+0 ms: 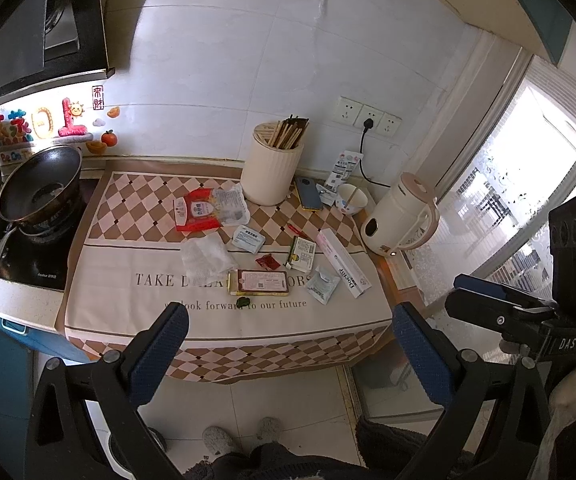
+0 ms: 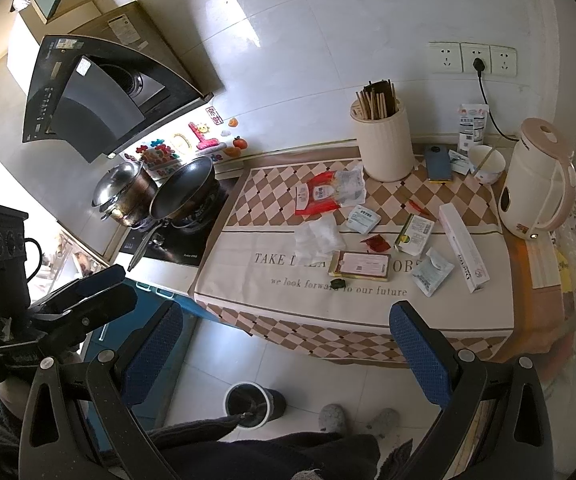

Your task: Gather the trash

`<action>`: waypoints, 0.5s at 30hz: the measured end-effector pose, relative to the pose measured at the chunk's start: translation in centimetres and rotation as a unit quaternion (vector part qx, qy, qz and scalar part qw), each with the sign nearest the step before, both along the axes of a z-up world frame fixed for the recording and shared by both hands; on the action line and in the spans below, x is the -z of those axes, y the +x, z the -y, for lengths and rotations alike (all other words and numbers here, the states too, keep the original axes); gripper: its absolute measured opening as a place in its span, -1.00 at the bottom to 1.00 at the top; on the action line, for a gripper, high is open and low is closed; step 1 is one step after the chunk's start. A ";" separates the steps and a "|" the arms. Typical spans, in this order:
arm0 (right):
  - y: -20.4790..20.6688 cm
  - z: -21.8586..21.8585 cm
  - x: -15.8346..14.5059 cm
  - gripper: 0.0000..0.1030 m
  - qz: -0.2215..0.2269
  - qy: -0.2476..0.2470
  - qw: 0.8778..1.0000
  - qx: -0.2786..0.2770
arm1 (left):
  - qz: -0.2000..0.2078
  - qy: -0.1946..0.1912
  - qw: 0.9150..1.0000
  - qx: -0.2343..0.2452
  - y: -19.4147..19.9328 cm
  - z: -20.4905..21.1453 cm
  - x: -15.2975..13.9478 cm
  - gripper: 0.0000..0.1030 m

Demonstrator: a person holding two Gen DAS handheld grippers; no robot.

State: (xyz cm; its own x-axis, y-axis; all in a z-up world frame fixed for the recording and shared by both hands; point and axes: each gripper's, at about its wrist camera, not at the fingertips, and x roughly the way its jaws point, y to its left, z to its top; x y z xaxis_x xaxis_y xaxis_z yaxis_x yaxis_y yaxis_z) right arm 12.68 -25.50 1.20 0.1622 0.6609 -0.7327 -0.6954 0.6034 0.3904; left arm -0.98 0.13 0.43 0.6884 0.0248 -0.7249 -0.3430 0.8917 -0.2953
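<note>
Both tools hang back from the counter edge, above the floor, neither near any item. Left gripper: blue-padded fingers spread wide, nothing between them. Right gripper: likewise released and empty. Likely a survey stance before the first pick.

Trash lies scattered on the cream-and-brown checked cloth covering the counter, mostly in its middle and right half:
- red-and-clear plastic food wrapper, flat, on the checked part near the ribbed cream chopstick holder.
- crumpled white tissue, just in front of the wrapper.
- small pale-blue sachet, beside the tissue.
- small red ketchup-type packet, just behind the flat brown-and-cream card box.
- green-and-white small carton.
- torn pale-blue sachet, near the front right.
- long white toothpaste box: long axis runs diagonally, far end toward the cream electric kettle, near end toward the front right corner.
- dark green bottle-cap-like bit, nearest the edge.

A small black-lined bin stands on the floor below the counter front, by the person's feet; judged the drop point, which would explain the low, pulled-back hold.
</note>
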 end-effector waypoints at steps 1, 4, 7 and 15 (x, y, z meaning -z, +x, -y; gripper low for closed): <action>-0.1 -0.3 -0.1 1.00 -0.001 0.001 1.000 0.001 | -0.001 0.004 1.000 -0.001 0.1 -0.1 0.0 1.00; -0.1 -0.5 0.1 1.00 -0.001 0.002 1.000 0.005 | -0.019 0.066 0.997 -0.039 1.0 -0.1 0.4 1.00; 0.5 -0.9 0.7 1.00 0.008 -0.002 0.999 0.037 | -0.053 0.160 0.981 -0.098 2.9 -1.0 1.7 1.00; 6.5 -0.6 5.9 1.00 0.021 -0.051 0.988 0.146 | -0.148 0.118 0.972 -0.142 9.6 -5.3 10.6 1.00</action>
